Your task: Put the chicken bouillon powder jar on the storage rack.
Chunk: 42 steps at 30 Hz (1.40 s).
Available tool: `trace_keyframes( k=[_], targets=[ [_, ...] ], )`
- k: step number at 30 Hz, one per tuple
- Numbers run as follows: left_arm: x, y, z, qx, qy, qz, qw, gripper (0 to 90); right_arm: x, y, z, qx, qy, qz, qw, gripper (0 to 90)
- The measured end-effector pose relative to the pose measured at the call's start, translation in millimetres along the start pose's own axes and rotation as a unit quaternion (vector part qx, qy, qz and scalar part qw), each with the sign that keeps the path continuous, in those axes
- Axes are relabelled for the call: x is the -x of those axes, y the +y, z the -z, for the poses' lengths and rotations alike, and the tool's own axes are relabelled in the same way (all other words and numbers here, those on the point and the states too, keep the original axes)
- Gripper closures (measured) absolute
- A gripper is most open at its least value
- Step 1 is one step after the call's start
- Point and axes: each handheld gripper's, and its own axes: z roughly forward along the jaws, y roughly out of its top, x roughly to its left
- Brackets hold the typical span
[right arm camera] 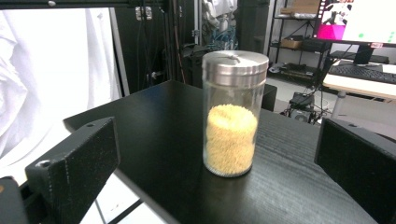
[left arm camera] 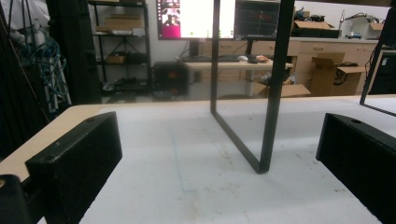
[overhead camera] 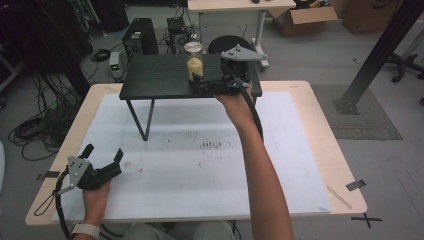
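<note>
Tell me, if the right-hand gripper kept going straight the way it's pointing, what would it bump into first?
Most likely the glass jar of yellow grains, upright on the black raised shelf. The right gripper points at it with open jaws, the jar ahead and not touched.

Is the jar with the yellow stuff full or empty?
Partly full. The glass jar stands upright on the black shelf, lid on, with yellow grains reaching about halfway up.

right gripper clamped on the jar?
No. In the right gripper view the right gripper is open, its jaws wide apart, and the glass jar of yellow grains stands free on the black shelf.
</note>
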Motion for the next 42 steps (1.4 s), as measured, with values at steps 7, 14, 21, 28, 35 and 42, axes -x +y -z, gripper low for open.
trace_keyframes(
  k=[7,14,21,28,35,42],
  targets=[
    [0.2,0.0,0.0,0.001,0.0,0.0,1.0,0.7,-5.8,-8.6,15.7,-0.002,0.005,0.005,1.0,0.1],
    [0.1,-0.1,0.1,0.001,0.0,0.0,1.0,0.6,-10.4,-18.0,29.0,-0.002,0.009,0.009,0.9999,0.0],
    [0.1,-0.1,0.1,0.001,0.0,0.0,1.0,0.7,-14.8,-28.2,43.8,0.004,0.012,0.012,0.9999,0.1],
    [0.2,0.0,0.1,0.0,0.0,-0.002,1.0,0.7,-19.2,-40.4,61.2,0.011,0.015,0.017,0.9997,0.1],
    [0.2,-0.1,0.2,0.001,0.001,0.0,1.0,0.8,-20.0,-53.5,76.7,0.02,0.011,0.015,0.9996,0.0],
    [0.3,0.0,0.2,-0.001,0.001,-0.003,1.0,0.8,-19.3,-73.6,92.2,0.021,0.003,0.012,0.9997,0.1]
  ],
)
